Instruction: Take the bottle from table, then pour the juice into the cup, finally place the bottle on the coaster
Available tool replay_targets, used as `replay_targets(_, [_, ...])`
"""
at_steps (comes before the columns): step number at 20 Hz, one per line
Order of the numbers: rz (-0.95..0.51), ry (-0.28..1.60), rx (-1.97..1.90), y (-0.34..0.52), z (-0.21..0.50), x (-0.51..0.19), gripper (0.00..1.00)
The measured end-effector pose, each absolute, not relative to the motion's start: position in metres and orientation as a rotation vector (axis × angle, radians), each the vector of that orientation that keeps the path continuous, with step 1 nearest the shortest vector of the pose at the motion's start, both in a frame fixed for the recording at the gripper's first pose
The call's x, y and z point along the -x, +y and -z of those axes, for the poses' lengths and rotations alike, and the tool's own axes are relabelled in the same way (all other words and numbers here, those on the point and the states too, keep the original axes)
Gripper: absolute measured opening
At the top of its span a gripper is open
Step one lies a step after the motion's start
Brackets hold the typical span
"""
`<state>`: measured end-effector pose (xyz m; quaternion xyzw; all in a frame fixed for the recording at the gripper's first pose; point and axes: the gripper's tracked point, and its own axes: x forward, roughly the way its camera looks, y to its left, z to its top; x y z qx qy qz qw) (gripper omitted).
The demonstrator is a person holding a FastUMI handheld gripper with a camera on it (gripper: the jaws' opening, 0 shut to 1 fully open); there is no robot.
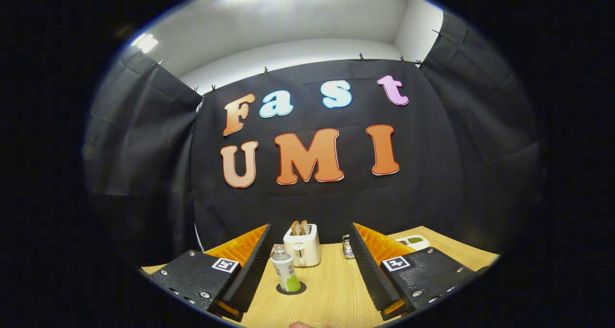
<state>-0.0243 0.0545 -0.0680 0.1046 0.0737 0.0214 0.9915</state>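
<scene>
Wooden table (pixel 331 289) under the gripper (pixel 307 265), fingers spread wide with nothing between them. Bottle (pixel 285 273) stands upright on the dark coaster (pixel 291 288) by the left finger, toaster (pixel 302 244) further back. Looks like the placing step's done; next would just be pulling back without knocking it.

Black cloth wall (pixel 432 184) behind wooden table (pixel 331 289); white ceiling (pixel 298 20), bright overhead light.

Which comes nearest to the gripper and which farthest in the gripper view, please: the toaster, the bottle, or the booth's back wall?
The gripper is open.
1. Bottle, between the fingers, on a dark coaster.
2. Toaster, beyond the bottle.
3. Back wall, behind the table.
</scene>
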Motion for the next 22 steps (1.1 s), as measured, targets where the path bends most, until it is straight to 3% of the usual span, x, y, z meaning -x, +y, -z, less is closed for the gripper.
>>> replay_targets(10, [0.048,0.035,-0.133,0.023,0.049,0.028,0.93])
replay_targets(22, [0.045,-0.005,-0.13,0.014,0.028,0.039,0.93])
